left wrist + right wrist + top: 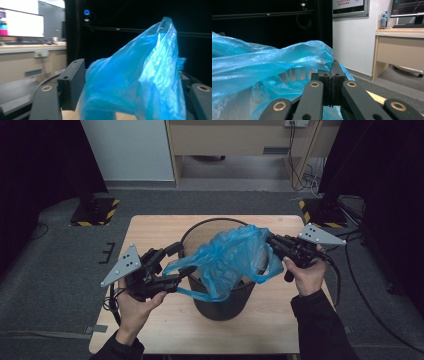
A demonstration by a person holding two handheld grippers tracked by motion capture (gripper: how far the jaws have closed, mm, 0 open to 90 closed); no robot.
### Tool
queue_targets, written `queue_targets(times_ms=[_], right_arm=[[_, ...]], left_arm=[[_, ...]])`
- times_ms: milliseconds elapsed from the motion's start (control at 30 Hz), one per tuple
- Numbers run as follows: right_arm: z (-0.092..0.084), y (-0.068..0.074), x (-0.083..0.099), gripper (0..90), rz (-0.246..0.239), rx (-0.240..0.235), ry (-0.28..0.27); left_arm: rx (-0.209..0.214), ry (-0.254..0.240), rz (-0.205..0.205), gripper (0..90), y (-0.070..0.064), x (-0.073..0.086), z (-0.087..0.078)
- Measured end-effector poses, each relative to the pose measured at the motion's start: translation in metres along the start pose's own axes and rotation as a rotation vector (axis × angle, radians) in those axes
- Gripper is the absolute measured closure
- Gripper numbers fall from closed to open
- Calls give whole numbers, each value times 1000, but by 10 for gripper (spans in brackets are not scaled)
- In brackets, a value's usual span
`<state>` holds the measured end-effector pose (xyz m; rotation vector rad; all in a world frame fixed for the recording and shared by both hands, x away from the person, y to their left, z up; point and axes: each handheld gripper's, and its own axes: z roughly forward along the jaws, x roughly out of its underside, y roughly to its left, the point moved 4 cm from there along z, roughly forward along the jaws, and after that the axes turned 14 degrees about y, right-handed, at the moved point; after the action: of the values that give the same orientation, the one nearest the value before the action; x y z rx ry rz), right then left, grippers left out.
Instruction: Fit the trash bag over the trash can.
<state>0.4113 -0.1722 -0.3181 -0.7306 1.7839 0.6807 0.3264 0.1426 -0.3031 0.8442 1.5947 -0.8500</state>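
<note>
- The right tool (272,241) is clamped on the thin blue plastic bag (227,257); the left tool (184,261) stands open around its edge.
- The bag hangs over the black mesh wastebasket (220,302) on the wooden surface (150,227).
- Step: lining the basket. Next, I think, the left tool must pinch the edge.

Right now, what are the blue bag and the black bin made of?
The blue bag looks like thin, glossy plastic film: light shines through it and it crinkles. The black bin seems to be metal mesh with a matte finish, judging by the fine ribs along its rim, though painted plastic is possible.
</note>
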Motion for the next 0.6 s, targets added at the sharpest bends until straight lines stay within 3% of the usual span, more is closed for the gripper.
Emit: queue_targets(times_ms=[33, 67, 100, 267, 400, 533, 567, 600], right_arm=[[0, 0, -1, 900, -2, -1, -2], [1, 1, -1, 900, -5, -11, -4], [1, 1, -1, 900, -5, -11, -4], [2, 1, 1, 900, -5, -36, 9], [-3, 1, 6, 900, 4, -59, 26], [-14, 2, 13, 896, 17, -66, 10], [-16, 1, 13, 896, 16, -62, 5], [-17, 1, 13, 896, 20, -58, 2]], left_arm=[[16, 5, -1, 388, -1, 1, 1], [26, 12, 5, 542, -2, 1, 1], [39, 18, 4, 542, -3, 2, 1], [56, 10, -24, 900, 2, 6, 0], [32, 19, -42, 900, 4, 9, -6], [16, 31, -40, 900, -1, 12, -11], [22, 39, -45, 887, -2, 14, -10], [7, 46, -45, 777, -4, 16, -9]])
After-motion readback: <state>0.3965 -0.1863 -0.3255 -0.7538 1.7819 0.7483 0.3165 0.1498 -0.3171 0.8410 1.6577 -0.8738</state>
